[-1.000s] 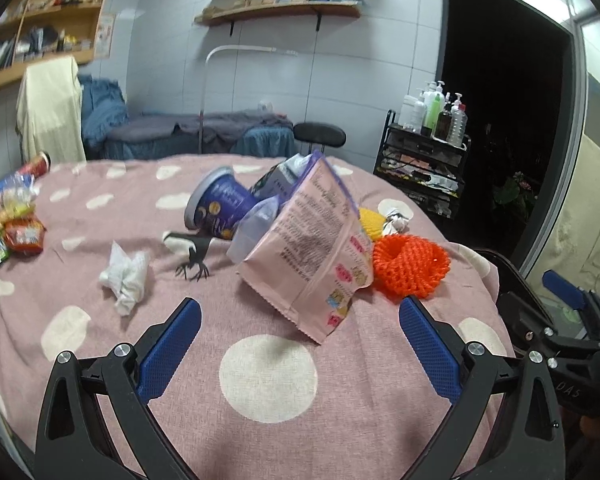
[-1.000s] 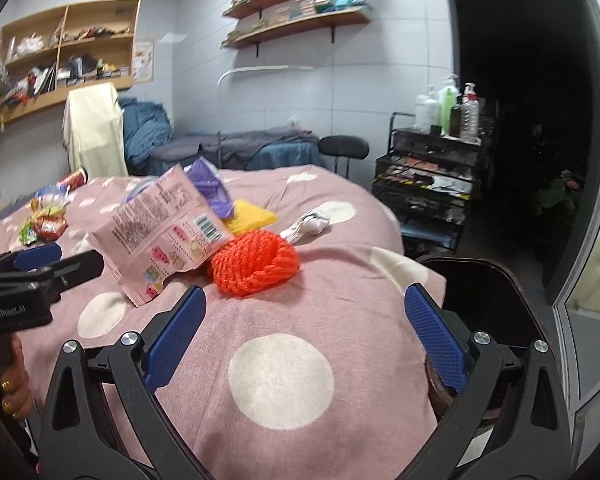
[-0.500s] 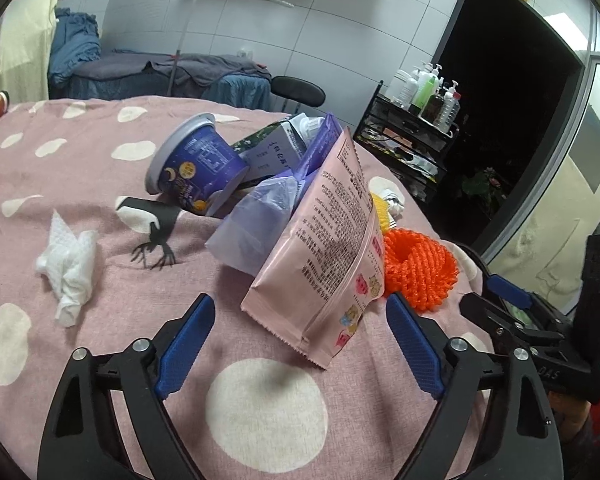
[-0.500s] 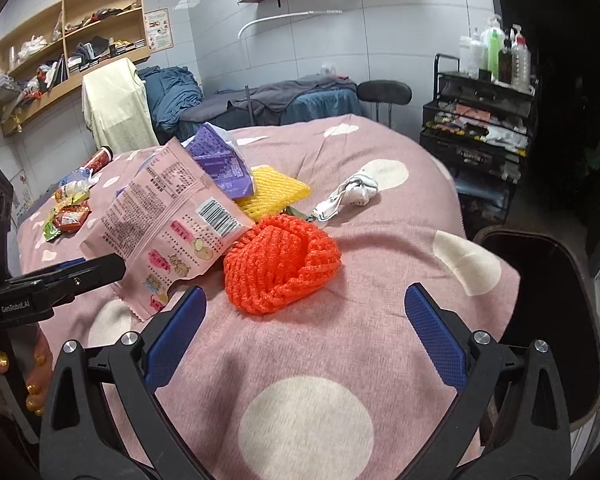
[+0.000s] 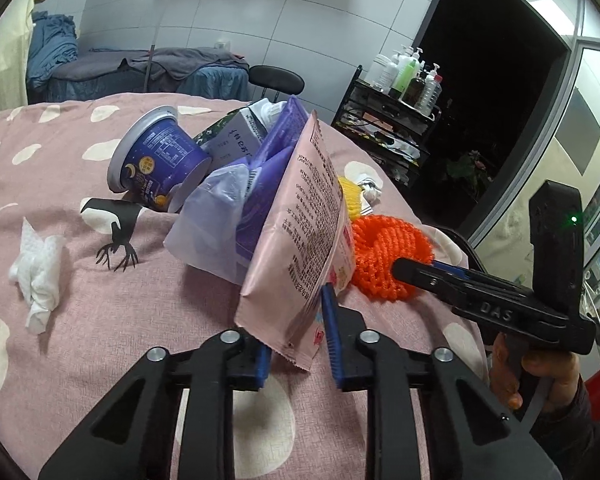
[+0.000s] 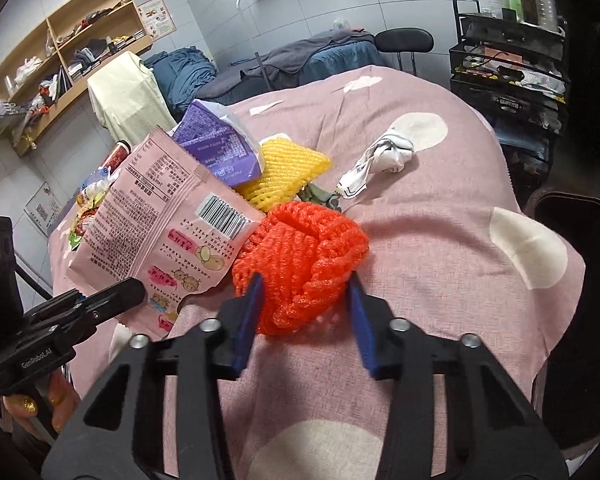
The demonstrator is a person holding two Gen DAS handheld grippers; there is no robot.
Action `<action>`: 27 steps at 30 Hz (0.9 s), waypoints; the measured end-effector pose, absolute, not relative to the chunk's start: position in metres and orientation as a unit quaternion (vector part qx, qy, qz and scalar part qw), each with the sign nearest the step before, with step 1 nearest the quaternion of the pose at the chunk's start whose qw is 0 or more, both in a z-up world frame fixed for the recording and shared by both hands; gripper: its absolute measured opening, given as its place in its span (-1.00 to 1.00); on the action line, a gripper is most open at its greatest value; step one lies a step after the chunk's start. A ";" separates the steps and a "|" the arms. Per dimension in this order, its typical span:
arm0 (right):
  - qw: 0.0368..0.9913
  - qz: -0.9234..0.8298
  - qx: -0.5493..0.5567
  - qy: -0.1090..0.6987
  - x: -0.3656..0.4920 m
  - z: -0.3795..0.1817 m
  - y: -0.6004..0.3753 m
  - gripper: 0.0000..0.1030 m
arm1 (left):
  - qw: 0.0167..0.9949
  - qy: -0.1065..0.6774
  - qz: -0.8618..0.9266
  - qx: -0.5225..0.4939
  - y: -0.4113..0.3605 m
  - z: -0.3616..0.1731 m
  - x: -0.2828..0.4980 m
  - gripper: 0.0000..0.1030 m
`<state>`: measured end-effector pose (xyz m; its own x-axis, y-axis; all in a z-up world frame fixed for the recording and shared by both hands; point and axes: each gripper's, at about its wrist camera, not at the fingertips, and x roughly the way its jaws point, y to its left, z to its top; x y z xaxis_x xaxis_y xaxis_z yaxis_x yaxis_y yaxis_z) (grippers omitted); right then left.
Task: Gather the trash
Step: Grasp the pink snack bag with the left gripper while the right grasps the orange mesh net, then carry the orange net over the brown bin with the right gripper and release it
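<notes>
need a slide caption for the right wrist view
Right gripper closing around the orange foam net on the pink spotted cloth, beside a pink snack bag.

Left gripper (image 5: pixel 296 344) low in frame, jaws closing with the bottom corner of a pink snack bag (image 5: pixel 300 248) between them. Bag stands upright on pink spotted cloth (image 5: pixel 140 320). Behind it: pale plastic bag (image 5: pixel 212 220), tipped blue cup (image 5: pixel 156 160), small carton (image 5: pixel 236 136). Crumpled tissue (image 5: pixel 38 272) lies apart at left. Right gripper (image 5: pixel 416 272) reaches onto orange foam net (image 5: pixel 384 248).
</notes>
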<state>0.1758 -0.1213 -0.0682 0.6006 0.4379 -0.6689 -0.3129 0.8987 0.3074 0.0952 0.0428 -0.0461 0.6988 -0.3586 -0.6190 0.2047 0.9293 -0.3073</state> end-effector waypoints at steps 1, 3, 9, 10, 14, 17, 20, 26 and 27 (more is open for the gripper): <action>0.890 0.213 0.080 0.394 0.176 -0.068 -0.121 -0.39 | 0.916 0.356 -0.155 -0.106 0.042 -0.046 0.095 -0.66; 0.893 0.214 0.080 0.389 0.173 -0.067 -0.121 -0.52 | 0.917 0.354 -0.156 -0.101 0.040 -0.046 0.092 -0.76; 0.908 0.207 0.073 0.356 0.154 -0.057 -0.128 -0.62 | 0.927 0.334 -0.152 -0.083 0.030 -0.039 0.080 -0.85; 0.911 0.206 0.071 0.350 0.150 -0.055 -0.130 -0.62 | 0.929 0.329 -0.152 -0.078 0.028 -0.038 0.077 -0.85; 0.925 0.190 0.066 0.321 0.132 -0.045 -0.139 -0.63 | 0.935 0.312 -0.153 -0.066 0.021 -0.030 0.070 -0.86; 0.932 0.179 0.069 0.308 0.120 -0.042 -0.148 -0.63 | 0.939 0.298 -0.162 -0.055 0.014 -0.023 0.066 -0.86; 0.938 0.163 0.072 0.296 0.111 -0.039 -0.160 -0.63 | 0.941 0.289 -0.172 -0.047 0.005 -0.017 0.065 -0.86; 0.951 0.113 0.089 0.275 0.098 -0.032 -0.195 -0.63 | 0.936 0.282 -0.207 -0.036 -0.019 -0.010 0.073 -0.86; 0.953 0.100 0.092 0.272 0.097 -0.030 -0.203 -0.63 | 0.936 0.279 -0.213 -0.033 -0.024 -0.008 0.075 -0.86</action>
<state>0.0968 -0.2026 -0.0303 0.8324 0.2410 -0.4990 -0.1408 0.9629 0.2302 0.0750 -0.0236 -0.0082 0.7532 -0.4176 -0.5083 0.3802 0.9069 -0.1816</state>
